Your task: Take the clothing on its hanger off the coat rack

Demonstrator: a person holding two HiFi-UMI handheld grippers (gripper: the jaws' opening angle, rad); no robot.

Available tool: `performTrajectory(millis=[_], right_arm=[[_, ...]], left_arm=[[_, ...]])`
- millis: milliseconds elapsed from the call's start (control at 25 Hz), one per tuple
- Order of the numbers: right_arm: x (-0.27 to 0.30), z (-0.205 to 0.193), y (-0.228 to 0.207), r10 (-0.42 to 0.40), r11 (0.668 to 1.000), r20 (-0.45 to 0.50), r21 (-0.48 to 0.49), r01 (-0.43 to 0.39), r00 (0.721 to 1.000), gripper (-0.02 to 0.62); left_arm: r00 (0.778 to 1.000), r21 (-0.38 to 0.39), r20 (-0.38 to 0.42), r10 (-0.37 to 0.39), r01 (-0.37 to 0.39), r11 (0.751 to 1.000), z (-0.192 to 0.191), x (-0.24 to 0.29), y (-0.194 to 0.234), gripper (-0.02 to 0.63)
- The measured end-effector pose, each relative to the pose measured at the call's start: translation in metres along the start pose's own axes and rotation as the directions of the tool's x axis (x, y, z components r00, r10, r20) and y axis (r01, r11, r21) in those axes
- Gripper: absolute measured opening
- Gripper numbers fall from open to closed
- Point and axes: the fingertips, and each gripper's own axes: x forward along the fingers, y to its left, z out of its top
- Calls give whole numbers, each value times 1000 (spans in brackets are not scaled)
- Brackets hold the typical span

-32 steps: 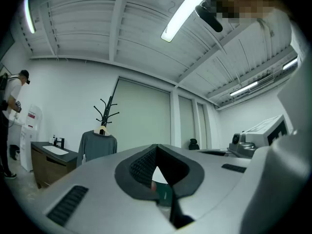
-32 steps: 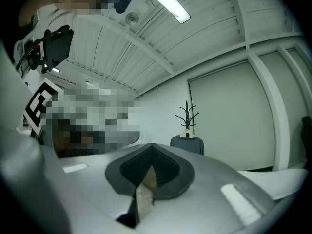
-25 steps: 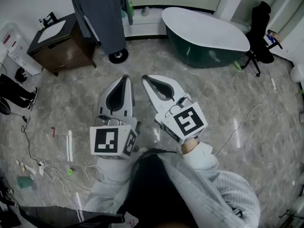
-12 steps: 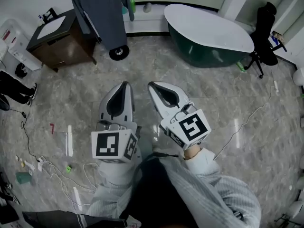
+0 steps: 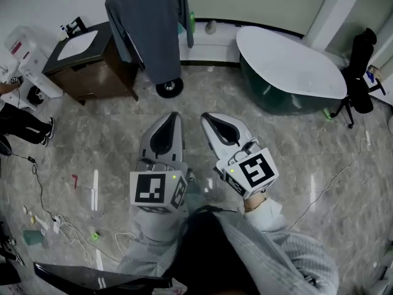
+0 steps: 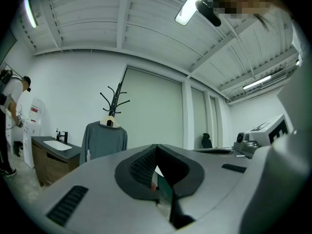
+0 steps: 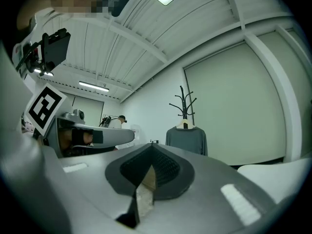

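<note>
Floor: marble, cables.
Rack: one coat rack, one grey sweater.
Around: one bathtub, one vanity, one chair.
Claws: left gripper, right gripper, both closed, empty.

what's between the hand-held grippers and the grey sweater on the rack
Bare marble floor, plus the rack's round base under the sweater; the head view shows it.

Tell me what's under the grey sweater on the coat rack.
Below the hem of the grey sweater, the round black base of the coat rack stands on the floor. A pale hanger shows at the collar. The pole and the hanger's arms are covered by cloth.
</note>
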Motion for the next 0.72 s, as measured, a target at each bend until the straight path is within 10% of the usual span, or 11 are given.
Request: performTrajectory(millis=[720], right_arm=[[322, -26, -200, 43, 999, -11, 22, -42, 999, 2]], left_arm=[[994, 6, -45, 99, -99, 995, -11, 293, 229, 5]])
